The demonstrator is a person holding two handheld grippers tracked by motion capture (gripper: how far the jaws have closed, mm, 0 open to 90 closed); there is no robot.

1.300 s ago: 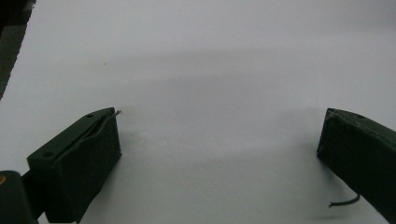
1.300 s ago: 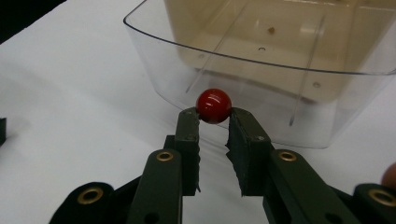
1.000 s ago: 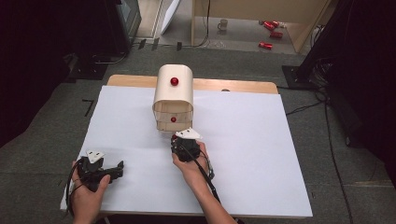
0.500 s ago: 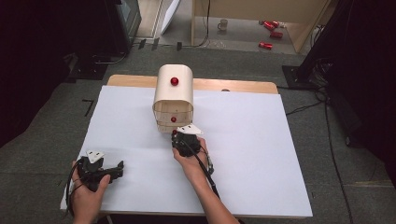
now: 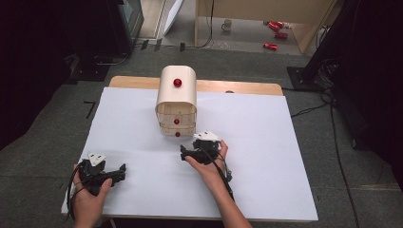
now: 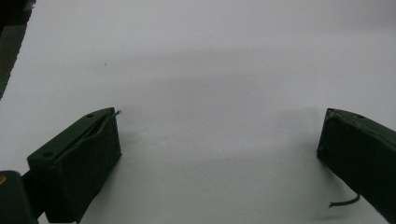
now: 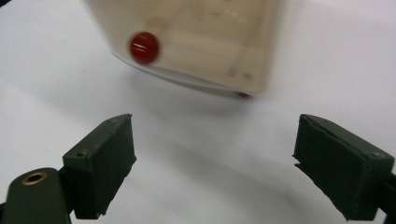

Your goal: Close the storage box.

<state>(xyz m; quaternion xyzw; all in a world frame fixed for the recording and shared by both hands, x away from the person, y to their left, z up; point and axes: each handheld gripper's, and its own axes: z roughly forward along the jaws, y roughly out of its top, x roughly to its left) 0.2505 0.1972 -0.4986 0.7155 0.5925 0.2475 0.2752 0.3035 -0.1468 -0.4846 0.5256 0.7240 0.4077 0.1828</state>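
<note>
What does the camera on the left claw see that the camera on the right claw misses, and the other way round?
Left gripper view alone: a short dark wire end curling by one of its jaws, and a strip of dark floor past the table's edge.

Right gripper view alone: the cream wooden box close ahead, tilted and blurred, with a red knob on its front.

Both: the white table surface and two black jaws standing wide apart with nothing between them, on the left claw and the right claw alike.
</note>
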